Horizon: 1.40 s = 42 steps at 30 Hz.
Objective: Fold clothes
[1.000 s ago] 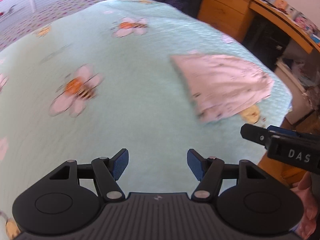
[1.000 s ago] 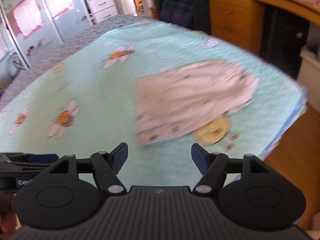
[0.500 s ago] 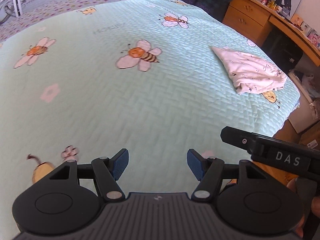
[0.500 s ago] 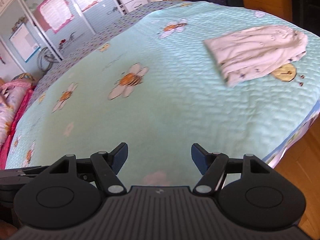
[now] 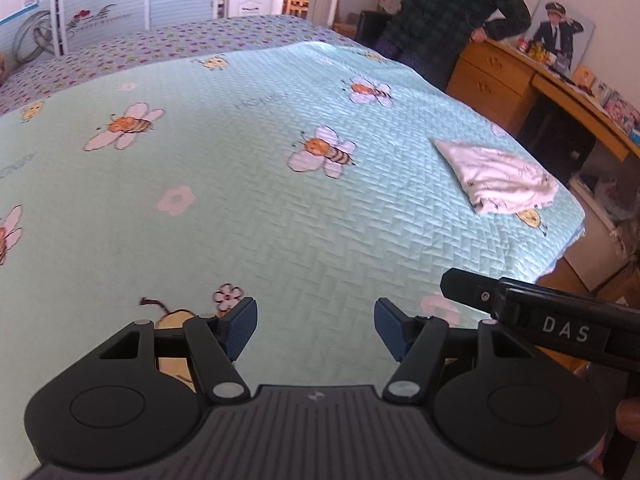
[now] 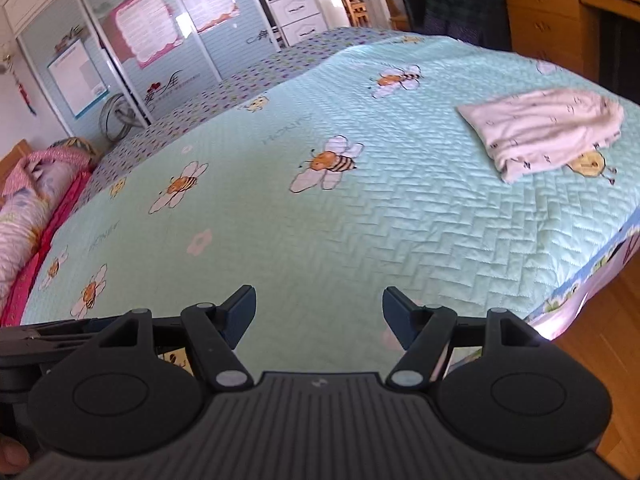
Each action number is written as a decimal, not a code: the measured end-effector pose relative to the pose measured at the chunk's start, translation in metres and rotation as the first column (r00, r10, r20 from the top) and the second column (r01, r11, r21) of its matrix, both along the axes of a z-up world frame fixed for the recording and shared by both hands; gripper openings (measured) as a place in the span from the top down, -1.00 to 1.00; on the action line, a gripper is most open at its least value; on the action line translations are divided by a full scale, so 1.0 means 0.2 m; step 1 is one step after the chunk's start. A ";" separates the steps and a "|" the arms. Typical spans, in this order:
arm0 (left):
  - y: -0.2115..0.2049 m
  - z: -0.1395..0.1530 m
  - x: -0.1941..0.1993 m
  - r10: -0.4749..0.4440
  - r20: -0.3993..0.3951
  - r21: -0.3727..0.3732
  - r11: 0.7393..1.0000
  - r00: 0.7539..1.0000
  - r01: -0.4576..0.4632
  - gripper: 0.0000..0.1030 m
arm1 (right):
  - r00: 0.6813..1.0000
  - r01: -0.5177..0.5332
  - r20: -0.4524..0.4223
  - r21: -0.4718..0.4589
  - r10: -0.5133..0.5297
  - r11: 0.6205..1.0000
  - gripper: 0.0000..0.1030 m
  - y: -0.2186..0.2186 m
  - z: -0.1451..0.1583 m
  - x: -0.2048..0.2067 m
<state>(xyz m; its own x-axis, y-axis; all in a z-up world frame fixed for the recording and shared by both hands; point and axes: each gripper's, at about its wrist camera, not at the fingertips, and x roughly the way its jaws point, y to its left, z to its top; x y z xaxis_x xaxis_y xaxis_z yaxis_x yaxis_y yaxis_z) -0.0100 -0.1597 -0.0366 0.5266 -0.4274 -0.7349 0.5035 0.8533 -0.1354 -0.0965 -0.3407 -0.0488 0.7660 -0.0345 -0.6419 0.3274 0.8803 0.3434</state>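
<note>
A folded white garment (image 5: 496,178) with small dark prints lies near the right corner of the bed, far from both grippers; the right wrist view shows the garment (image 6: 548,130) at its upper right. My left gripper (image 5: 315,326) hangs open over the near part of the mint bee-print bedspread (image 5: 248,200), nothing between its blue pads. My right gripper (image 6: 319,314) is open too, empty, above the bedspread (image 6: 360,220) near the bed's front edge. The right gripper's black body marked DAS (image 5: 560,326) shows at the right of the left wrist view.
A person in a dark checked top (image 5: 456,12) stands by a wooden desk (image 5: 520,80) beyond the bed's far right side. Wardrobe doors (image 6: 132,48) and white drawers (image 6: 298,18) stand at the back. Pink bedding (image 6: 28,208) lies at the left. Wooden floor (image 6: 600,360) lies right of the bed.
Both grippers have pulled back from the folded garment, which now sits smaller and farther off at the right. More of the bedspread and the room has come into view. Jaws stay open.
</note>
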 end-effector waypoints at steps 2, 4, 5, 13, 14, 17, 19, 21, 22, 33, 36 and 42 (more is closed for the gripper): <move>0.05 0.00 0.01 0.028 0.005 0.008 1.000 1.000 -0.028 -0.31 | 1.000 -0.020 0.005 -0.015 0.020 1.000 -0.39 0.05 0.02 0.02; 0.12 0.00 0.02 0.069 0.006 0.019 0.997 0.998 -0.069 -0.31 | 0.999 -0.045 0.010 -0.028 0.045 0.999 -0.39 0.10 0.04 0.05; 0.15 0.00 0.03 0.090 0.007 0.025 0.996 0.996 -0.090 -0.31 | 0.998 -0.059 0.009 -0.032 0.059 0.998 -0.40 0.13 0.05 0.06; 0.44 -0.05 0.07 0.292 0.040 0.125 0.947 0.955 -0.295 -0.36 | 0.989 -0.146 -0.025 -0.059 0.145 0.988 -0.59 0.34 0.02 0.20; 0.47 -0.05 0.08 0.319 0.045 0.136 0.937 0.947 -0.323 -0.36 | 0.987 -0.157 -0.030 -0.070 0.155 0.985 -0.63 0.37 0.01 0.22; 0.60 -0.05 0.09 0.392 0.062 0.156 0.905 0.918 -0.397 -0.41 | 0.979 -0.204 -0.038 -0.132 0.201 0.970 -0.63 0.48 0.01 0.26; 0.67 -0.04 0.09 0.435 0.078 0.165 0.882 0.897 -0.442 -0.46 | 0.968 -0.251 -0.029 -0.152 0.250 0.956 -0.63 0.56 0.03 0.28; 0.75 -0.02 0.09 0.481 0.094 0.163 0.856 0.872 -0.490 -0.48 | 0.954 -0.296 0.001 -0.151 0.300 0.943 -0.63 0.63 0.06 0.30; 0.78 -0.01 0.09 0.504 0.102 0.159 0.842 0.857 -0.515 -0.54 | 0.948 -0.312 0.017 -0.157 0.319 0.937 -0.63 0.67 0.08 0.30; 1.09 0.06 0.01 0.640 0.173 0.090 0.747 0.749 -0.659 -1.00 | 0.897 -0.384 0.099 -0.311 0.432 0.869 -0.82 1.05 0.23 0.33; 1.13 0.06 -0.02 0.656 0.181 0.042 0.739 0.732 -0.672 -1.00 | 0.895 -0.337 0.150 -0.387 0.419 0.859 -0.91 1.11 0.25 0.30; 1.19 0.07 -0.04 0.682 0.163 -0.065 0.729 0.713 -0.682 -1.00 | 0.882 -0.315 0.186 -0.452 0.433 0.834 -0.93 1.14 0.24 0.27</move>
